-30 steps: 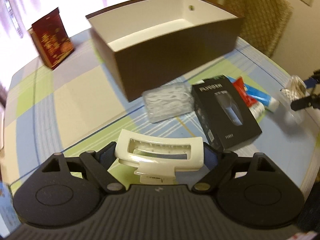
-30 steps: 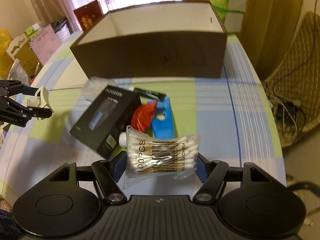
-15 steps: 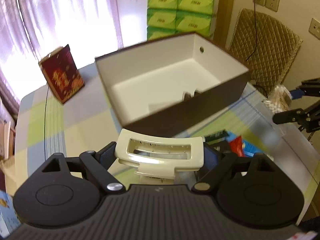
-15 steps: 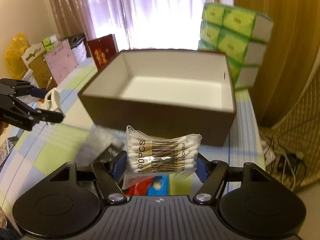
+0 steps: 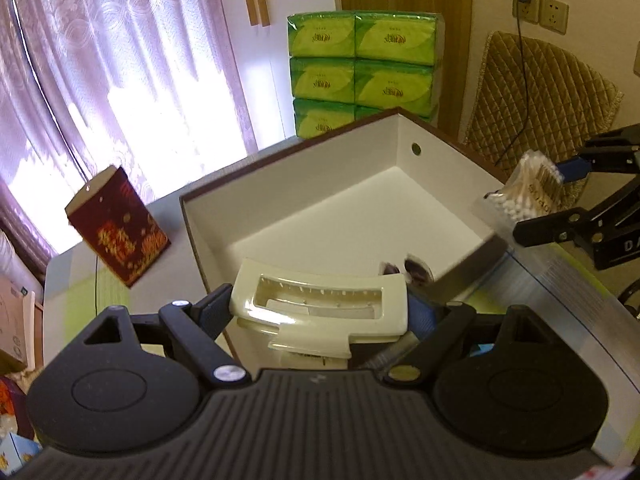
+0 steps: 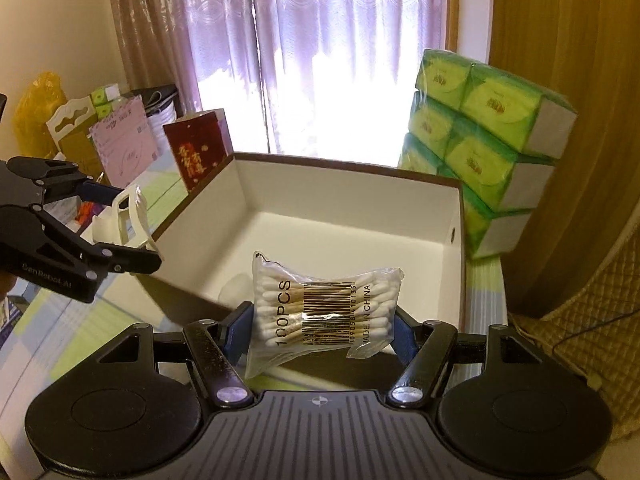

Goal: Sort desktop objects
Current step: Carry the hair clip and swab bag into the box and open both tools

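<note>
The open brown cardboard box with a white inside (image 5: 320, 216) stands on the checked tablecloth (image 6: 48, 328). Over its near edge, the left gripper (image 5: 320, 312) clamps a cream plastic hair claw clip (image 5: 320, 308); the right gripper (image 6: 320, 320) clamps a clear bag of cotton swabs (image 6: 324, 308).

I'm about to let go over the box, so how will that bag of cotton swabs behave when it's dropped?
The swab bag probably lands softly: it looks light and is pinched in at the middle by the right gripper. Its loose plastic corners suggest it flops instead of rolling. The film looks slick, so it may slide a little on the box floor.
</note>
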Demonstrator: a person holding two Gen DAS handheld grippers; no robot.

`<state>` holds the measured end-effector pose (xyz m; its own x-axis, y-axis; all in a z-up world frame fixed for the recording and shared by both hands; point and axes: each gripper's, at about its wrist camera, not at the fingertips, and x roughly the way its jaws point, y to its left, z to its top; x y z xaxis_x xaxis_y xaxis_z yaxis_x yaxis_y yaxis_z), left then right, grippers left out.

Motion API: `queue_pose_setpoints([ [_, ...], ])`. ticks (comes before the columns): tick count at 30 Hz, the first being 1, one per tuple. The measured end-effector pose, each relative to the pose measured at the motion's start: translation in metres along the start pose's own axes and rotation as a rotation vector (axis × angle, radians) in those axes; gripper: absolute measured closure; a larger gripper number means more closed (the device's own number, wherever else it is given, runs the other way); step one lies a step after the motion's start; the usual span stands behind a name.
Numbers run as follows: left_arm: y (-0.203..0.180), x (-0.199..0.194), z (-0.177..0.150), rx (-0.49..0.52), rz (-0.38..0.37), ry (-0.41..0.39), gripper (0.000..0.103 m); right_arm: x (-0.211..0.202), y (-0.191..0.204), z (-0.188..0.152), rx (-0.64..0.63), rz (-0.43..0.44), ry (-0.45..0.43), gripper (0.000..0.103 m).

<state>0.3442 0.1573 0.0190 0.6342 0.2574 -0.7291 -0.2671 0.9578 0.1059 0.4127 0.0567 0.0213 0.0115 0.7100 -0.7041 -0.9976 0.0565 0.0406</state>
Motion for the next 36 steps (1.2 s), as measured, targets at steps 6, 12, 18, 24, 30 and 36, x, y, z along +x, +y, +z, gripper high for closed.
queue_pose_setpoints([
  [6, 0.009, 0.027, 0.024, -0.021, 0.018, 0.020, 0.018, 0.034, -0.014, 0.018, 0.036, 0.006, 0.043, 0.036],
  [12, 0.016, 0.065, 0.041, -0.049, 0.034, 0.066, 0.018, 0.079, -0.028, 0.028, 0.072, -0.012, 0.130, 0.036],
  [18, 0.017, 0.117, 0.049, -0.080, 0.029, 0.162, 0.018, 0.118, -0.039, 0.029, 0.088, -0.034, 0.234, 0.036],
  [24, 0.019, 0.165, 0.049, -0.131, 0.020, 0.269, 0.018, 0.141, -0.055, 0.032, 0.108, -0.050, 0.284, 0.036],
  [30, 0.022, 0.199, 0.047, -0.197, 0.010, 0.350, 0.018, 0.159, -0.061, 0.035, 0.123, -0.068, 0.325, 0.036],
  [36, 0.024, 0.214, 0.043, -0.226, -0.013, 0.388, 0.018, 0.171, -0.062, 0.034, 0.126, -0.057, 0.347, 0.036],
])
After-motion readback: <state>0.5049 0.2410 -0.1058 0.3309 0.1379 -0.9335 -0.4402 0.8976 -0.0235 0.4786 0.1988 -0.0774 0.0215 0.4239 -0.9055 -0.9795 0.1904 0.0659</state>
